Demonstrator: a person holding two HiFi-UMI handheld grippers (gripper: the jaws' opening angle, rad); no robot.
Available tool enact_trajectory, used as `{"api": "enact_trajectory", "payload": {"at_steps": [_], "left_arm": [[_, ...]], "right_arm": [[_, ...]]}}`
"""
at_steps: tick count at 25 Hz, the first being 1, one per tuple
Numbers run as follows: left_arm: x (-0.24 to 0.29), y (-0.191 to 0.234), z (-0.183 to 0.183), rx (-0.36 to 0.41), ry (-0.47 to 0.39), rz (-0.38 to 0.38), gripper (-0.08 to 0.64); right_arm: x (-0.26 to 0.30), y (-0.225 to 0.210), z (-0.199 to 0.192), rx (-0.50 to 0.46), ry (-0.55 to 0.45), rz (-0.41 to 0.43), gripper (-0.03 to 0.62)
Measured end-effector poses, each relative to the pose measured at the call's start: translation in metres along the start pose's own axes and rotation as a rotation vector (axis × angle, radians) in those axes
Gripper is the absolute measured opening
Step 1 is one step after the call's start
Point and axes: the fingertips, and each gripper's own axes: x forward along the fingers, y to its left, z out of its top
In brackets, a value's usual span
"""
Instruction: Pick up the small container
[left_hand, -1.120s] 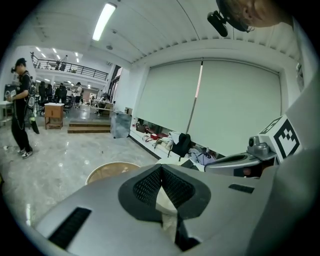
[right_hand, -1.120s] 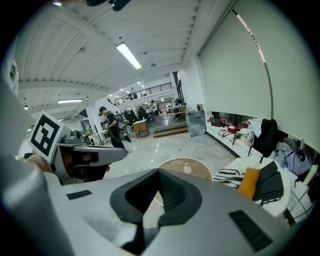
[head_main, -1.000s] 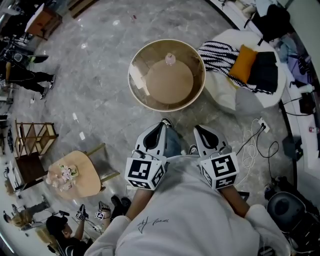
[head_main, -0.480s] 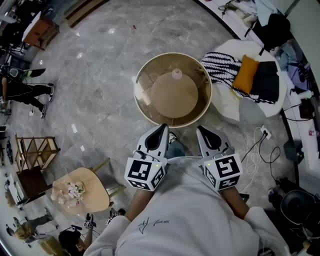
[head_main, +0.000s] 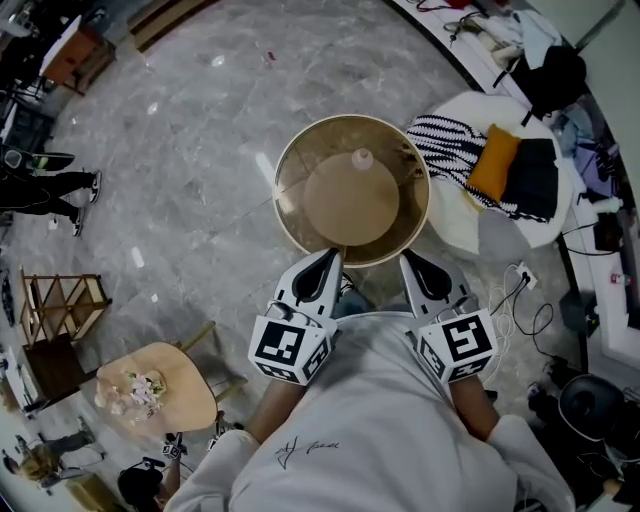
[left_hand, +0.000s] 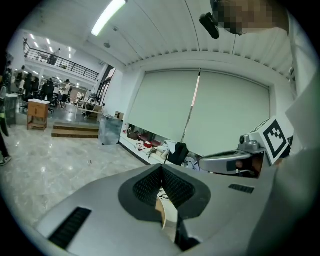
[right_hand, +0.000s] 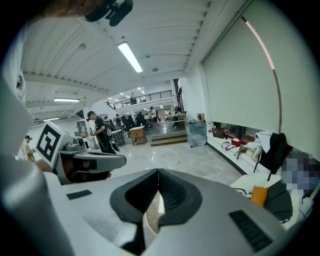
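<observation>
The left claw (head_main: 328, 262) and right claw (head_main: 412, 262) are both shut and empty, held side by side at the near rim of the round desk (head_main: 290, 195), evidently lined up for the approach. The small container (head_main: 362, 158) stands past the desk's centre, well apart from both.

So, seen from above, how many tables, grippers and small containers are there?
Tables: 2, the round table and the side table
Grippers: 2, the left gripper and the right gripper
Containers: 1, the small container
Total: 5
</observation>
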Motion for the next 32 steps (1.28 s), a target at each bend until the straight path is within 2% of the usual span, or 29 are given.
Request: {"api": "enact_trajectory", "payload": {"at_steps": [10, 16, 26, 32], "left_arm": [[-0.004, 0.027, 0.004, -0.035, -0.017, 0.023, 0.005], [0.006, 0.027, -0.001, -0.035, 0.013, 0.023, 0.005], [0.043, 0.014, -0.007, -0.019, 0.073, 0.008, 0.005], [0.064, 0.016, -0.014, -0.008, 0.120, 0.016, 0.005]], "right_arm": [[0.014, -0.006, 0.018, -0.082, -0.006, -0.006, 0.017], [0.014, -0.026, 0.013, -0.091, 0.004, -0.031, 0.017], [0.037, -0.046, 0.017, -0.147, 0.009, 0.059, 0.017], [0.057, -0.055, 0.014, -0.144, 0.025, 0.116, 0.017]]}}
